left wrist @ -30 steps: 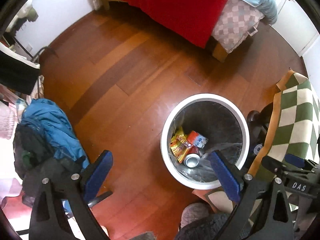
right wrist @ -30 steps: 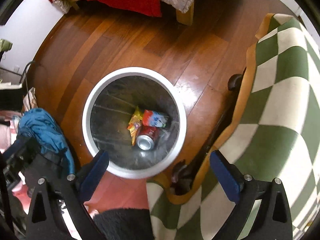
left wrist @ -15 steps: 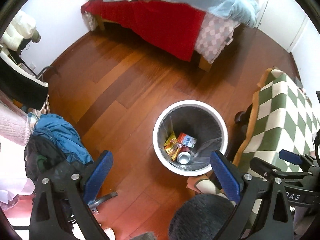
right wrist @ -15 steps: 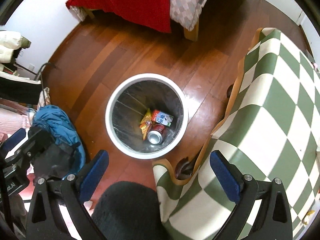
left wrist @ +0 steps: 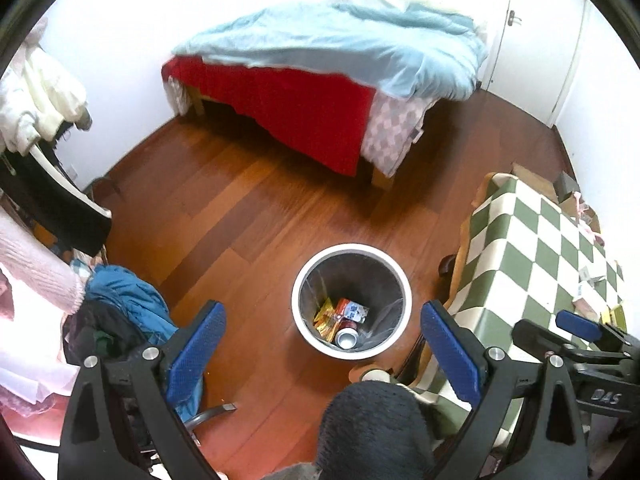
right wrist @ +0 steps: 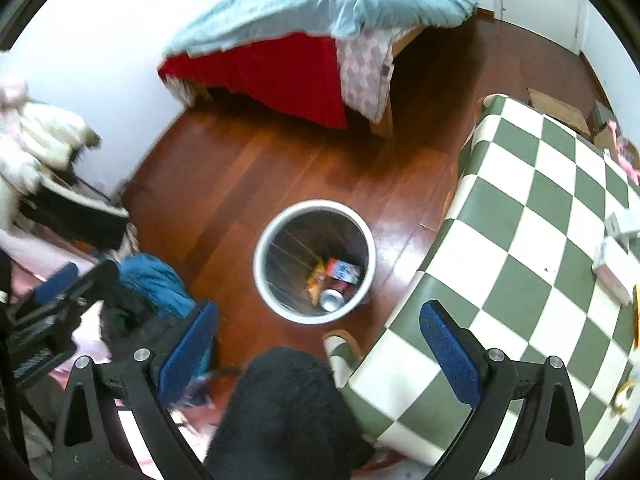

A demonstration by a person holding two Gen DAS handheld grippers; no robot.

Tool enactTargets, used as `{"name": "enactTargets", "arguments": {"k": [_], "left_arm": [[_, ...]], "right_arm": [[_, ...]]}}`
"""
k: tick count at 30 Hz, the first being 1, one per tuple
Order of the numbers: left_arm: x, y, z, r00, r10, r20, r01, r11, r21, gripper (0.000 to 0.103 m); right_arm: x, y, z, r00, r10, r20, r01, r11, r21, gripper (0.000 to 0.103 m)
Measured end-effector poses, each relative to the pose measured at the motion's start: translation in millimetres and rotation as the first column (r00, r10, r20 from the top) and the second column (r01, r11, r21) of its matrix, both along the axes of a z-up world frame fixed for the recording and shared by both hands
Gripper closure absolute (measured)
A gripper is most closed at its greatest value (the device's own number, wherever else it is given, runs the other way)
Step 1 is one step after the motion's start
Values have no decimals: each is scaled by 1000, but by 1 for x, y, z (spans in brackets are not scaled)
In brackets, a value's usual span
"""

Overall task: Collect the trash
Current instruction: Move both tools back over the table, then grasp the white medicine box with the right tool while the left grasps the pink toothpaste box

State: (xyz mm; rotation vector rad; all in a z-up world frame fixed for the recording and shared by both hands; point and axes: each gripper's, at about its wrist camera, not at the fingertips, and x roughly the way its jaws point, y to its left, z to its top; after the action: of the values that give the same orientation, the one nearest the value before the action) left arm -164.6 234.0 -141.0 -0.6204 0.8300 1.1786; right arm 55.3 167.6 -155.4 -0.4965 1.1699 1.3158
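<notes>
Bin (left wrist: 351, 356) stands on floor (left wrist: 248, 216) beside counter (right wrist: 520, 240), holding can (left wrist: 346, 337) and wrappers (left wrist: 328, 316). Left tongs (left wrist: 322, 350) and right tongs (right wrist: 318, 346) are released, empty, high above. Judgement: trash is light; can rigid, slippery, best gripped across sides; wrappers crumple.

One white trash bin (left wrist: 350, 248) stands on the wooden floor (left wrist: 224, 216), and three pieces of trash lie inside: one silver can (left wrist: 346, 337), one yellow wrapper (left wrist: 326, 316) and one red-and-blue packet (left wrist: 352, 309). One bed (left wrist: 320, 92). One checkered counter (left wrist: 552, 256). Two tongs, each with two blue pads (left wrist: 196, 350).
</notes>
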Motion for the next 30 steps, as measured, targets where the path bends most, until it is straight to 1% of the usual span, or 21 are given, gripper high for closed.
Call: {"name": "enactTargets", "arguments": {"k": [2,5,7,10,11,12,13,14,16,17,19,21,22,23,24,25,27,28,29,30], "left_arm": [[10,-12,9,1000,-19,19,18,999,27,4],[36,-25,12,997,-69,28,68,997,33,4],[63,-33,7,994,-111,20,110,993,36,4],[115,-40,-10,983,-182,-16,183,983,11,4],[137,-43,-20,976,-215,-23,215,977,-3,3],[159,-46,-28,969,-245,-32,244,970,-19,0],[178,-49,-34,962,-271,-35,270,962,-31,0],[205,-54,-43,952,-304,-38,302,952,-45,0],[249,-63,-55,934,-354,-39,351,934,-71,0],[277,-68,-62,923,-384,-37,380,921,-89,0],[319,-76,-74,901,-431,-36,425,898,-110,0],[363,-84,-86,870,-488,-63,479,869,-122,0],[382,-89,-91,849,-522,-78,511,851,-122,0],[404,-95,-97,820,-563,-103,551,825,-122,0],[422,-100,-101,790,-599,-130,587,800,-119,0],[434,-104,-105,761,-630,-152,619,776,-117,0],[461,-111,-112,677,-703,-218,698,707,-114,0],[472,-113,-115,631,-736,-244,735,668,-116,0],[483,-115,-118,575,-767,-283,773,623,-119,0],[490,-117,-120,532,-787,-312,799,589,-125,0]], "right_arm": [[12,-23,14,998,-40,-46,42,998,36,1],[35,-55,26,990,-101,-96,108,992,64,1],[60,-83,30,981,-162,-103,170,983,73,1],[109,-120,26,957,-272,-99,279,959,57,1],[128,-134,23,947,-307,-89,312,949,42,1],[149,-148,19,936,-345,-72,347,938,22,1],[173,-161,14,922,-384,-47,384,923,1,1],[195,-172,10,910,-414,-17,414,910,-20,1],[247,-195,-1,876,-479,52,482,873,-76,1],[268,-203,-6,869,-490,74,495,863,-100,1],[315,-217,-20,849,-508,144,526,835,-160,1],[358,-225,-37,839,-503,207,540,813,-216,1],[378,-227,-45,838,-494,232,541,805,-242,1],[398,-228,-55,843,-478,248,534,799,-275,1],[411,-229,-63,844,-470,259,533,794,-294,1],[426,-228,-73,852,-455,260,521,792,-318,1],[448,-227,-86,868,-430,246,495,788,-366,1],[458,-225,-92,874,-421,244,485,788,-378,1],[466,-223,-98,881,-408,242,473,790,-390,1],[474,-220,-104,888,-391,243,460,789,-408,1]]}}
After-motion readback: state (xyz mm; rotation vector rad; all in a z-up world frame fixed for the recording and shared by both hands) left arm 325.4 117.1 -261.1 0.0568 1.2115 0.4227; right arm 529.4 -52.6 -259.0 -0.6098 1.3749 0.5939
